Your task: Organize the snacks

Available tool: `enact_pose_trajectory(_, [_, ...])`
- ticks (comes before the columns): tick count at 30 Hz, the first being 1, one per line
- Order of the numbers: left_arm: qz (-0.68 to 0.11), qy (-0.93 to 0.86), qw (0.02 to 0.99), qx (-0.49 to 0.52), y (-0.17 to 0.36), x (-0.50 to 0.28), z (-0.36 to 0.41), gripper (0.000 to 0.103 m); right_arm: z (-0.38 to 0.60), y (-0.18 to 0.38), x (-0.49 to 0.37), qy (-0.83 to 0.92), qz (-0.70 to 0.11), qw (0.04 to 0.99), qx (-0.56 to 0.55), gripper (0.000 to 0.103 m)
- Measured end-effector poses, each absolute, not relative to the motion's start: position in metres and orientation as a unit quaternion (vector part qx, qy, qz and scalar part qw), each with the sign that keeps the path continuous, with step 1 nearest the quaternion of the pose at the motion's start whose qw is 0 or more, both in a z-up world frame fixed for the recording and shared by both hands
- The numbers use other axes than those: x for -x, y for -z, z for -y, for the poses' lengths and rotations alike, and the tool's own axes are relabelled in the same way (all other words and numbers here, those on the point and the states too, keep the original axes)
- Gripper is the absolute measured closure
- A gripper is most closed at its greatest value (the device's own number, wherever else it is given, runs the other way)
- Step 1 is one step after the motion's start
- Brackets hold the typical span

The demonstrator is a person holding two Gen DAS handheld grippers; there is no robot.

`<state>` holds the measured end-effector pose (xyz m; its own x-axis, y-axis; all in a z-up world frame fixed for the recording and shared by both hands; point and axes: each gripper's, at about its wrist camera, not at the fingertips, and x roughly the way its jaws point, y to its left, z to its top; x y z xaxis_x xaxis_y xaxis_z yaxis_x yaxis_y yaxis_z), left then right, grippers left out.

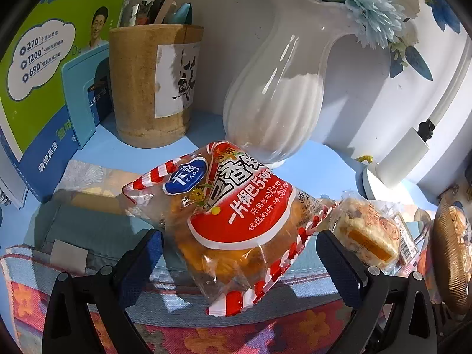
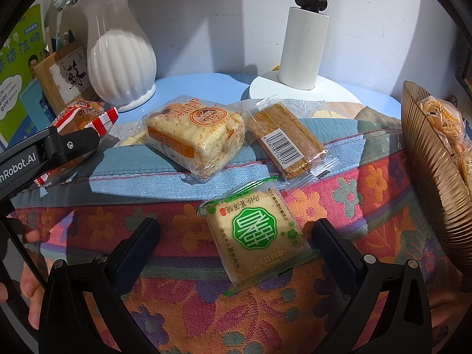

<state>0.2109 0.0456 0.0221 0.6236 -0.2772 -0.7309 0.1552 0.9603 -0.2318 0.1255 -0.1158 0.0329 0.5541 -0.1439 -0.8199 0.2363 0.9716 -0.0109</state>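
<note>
A red-and-white snack packet (image 1: 233,221) lies on the cloth between the fingers of my left gripper (image 1: 242,250), which is open around it. In the right wrist view the same packet (image 2: 85,116) shows at far left behind a left finger (image 2: 73,143). A green-labelled cracker packet (image 2: 256,236) lies flat between the fingers of my open right gripper (image 2: 236,236), nearer the right finger. Beyond it sit an orange-labelled rice cake packet (image 2: 194,135) and a barcode biscuit packet (image 2: 286,141). The rice cake packet (image 1: 365,230) is also right of my left gripper.
A brown ribbed bowl (image 2: 433,162) at the right edge holds wrapped snacks. At the back stand a white vase (image 1: 274,94), a bamboo pen holder (image 1: 147,88), a green book (image 1: 44,59) and a white lamp base (image 2: 301,88). A floral cloth (image 2: 183,309) covers the front. A person's fingers (image 2: 29,289) show at the left.
</note>
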Motion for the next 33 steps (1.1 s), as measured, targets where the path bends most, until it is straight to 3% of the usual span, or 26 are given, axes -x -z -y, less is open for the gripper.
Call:
enact_pose_trajectory(12, [-0.410,0.119,0.902,0.066,-0.025,-0.207,-0.045,0.001,0.116,-0.034,-0.126,0.101,-0.457,0.882,-0.055,0.000])
enact_pose_trajectory(22, [-0.398,0.123,0.907,0.057,-0.033,-0.207,-0.047,0.001,0.140,-0.045,-0.128,0.029,-0.412,0.897,-0.157,0.001])
enact_pose_trajectory(33, [-0.413,0.132,0.898,0.074,-0.028,-0.218,-0.047,0.001,0.103,-0.038,-0.189,0.061,-0.451,0.890,0.034,0.001])
